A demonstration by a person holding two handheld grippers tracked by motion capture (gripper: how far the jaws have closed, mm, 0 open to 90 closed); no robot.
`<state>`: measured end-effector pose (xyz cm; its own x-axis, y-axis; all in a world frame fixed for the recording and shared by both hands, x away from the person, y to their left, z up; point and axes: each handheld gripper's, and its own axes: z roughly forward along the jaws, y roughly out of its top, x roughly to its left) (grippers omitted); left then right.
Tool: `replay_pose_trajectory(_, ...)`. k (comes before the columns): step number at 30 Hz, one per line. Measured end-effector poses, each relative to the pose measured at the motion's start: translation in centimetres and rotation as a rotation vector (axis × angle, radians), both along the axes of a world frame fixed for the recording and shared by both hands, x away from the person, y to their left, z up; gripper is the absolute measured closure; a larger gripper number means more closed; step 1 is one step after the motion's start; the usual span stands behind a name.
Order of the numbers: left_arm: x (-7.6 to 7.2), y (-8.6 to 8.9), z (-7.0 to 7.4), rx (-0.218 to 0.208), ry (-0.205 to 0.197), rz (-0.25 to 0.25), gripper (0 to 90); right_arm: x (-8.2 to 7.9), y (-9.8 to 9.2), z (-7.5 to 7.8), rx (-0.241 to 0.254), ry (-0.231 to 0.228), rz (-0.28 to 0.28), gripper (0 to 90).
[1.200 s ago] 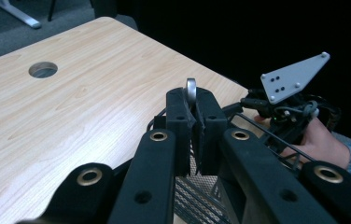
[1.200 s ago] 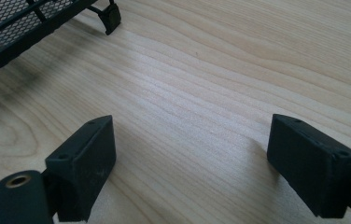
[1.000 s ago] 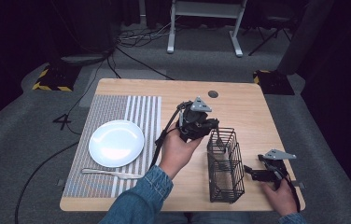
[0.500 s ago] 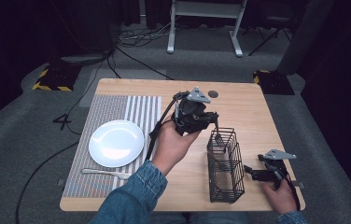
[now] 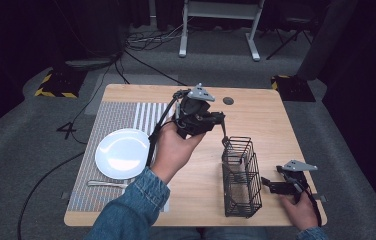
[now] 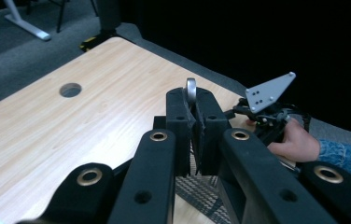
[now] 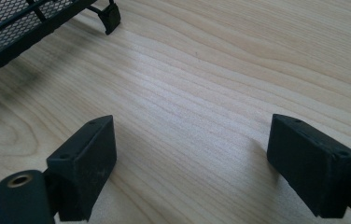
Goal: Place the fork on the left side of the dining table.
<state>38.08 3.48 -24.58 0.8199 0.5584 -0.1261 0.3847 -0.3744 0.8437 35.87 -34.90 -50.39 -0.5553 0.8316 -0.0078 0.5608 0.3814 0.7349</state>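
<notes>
My left gripper (image 5: 219, 118) hangs above the table's middle, just beyond the far end of a black wire basket (image 5: 241, 175). It is shut on the handle of a thin metal utensil (image 5: 224, 136), which slants down toward the basket's far rim. In the left gripper view the utensil's rounded silver end (image 6: 191, 87) pokes up between the closed pads of the left gripper (image 6: 191, 100). My right gripper (image 5: 268, 185) rests low at the basket's right side, near the front edge. In its own view the right gripper (image 7: 190, 149) stands open over bare wood.
A white plate (image 5: 122, 152) lies on a striped placemat (image 5: 126, 117) at the left, with a fork (image 5: 107, 184) in front of it. A round cable hole (image 5: 228, 100) sits near the table's far edge. The basket's corner (image 7: 24, 23) is close to the right gripper.
My left gripper has risen and drawn away from the basket toward the far left, still shut on the utensil. The right gripper has stayed where it was.
</notes>
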Motion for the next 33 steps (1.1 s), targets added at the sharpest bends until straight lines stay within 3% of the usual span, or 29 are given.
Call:
replay_pose_trajectory(16,1.8,4.9,0.8,-0.004,-0.012,0.124,86.5,0.0,0.0,0.0,0.000,0.000,-0.007,15.7)
replay_pose_trajectory(24,4.0,8.0,1.0,0.002,-0.027,0.216,86.5,0.1,0.0,0.0,0.000,-0.001,-0.016,15.7)
replay_pose_trajectory(33,5.7,10.9,0.8,-0.008,-0.043,0.279,86.5,0.1,0.0,0.0,-0.001,-0.001,-0.023,15.7)
